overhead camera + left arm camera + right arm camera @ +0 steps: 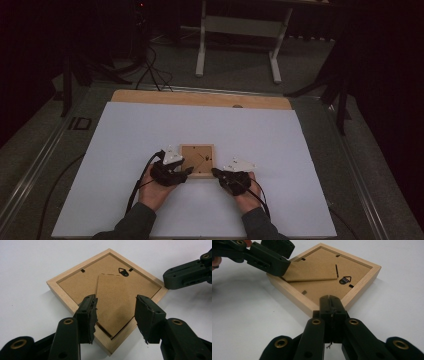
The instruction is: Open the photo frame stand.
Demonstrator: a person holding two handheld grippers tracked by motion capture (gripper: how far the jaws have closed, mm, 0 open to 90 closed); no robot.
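A small wooden picture frame [197, 160] lies face down on the white sheet, its brown backing board up. In the left gripper view the frame [62, 293] shows a cardboard stand flap [113, 297] raised off the backing and a metal hanger [122, 271]. My left gripper [116, 312] is open, its jaws standing on either side of the flap's lower end. My right gripper [331, 302] is shut with nothing in it, its tips against the frame's near corner [362, 282]. From above, the left gripper [189, 171] and right gripper [215, 172] flank the frame's front edge.
The white sheet [150, 130] covers most of the wooden table [200, 98], with free room all round the frame. Beyond the table stand a white table base [240, 30] and cables [150, 70] on the dark floor.
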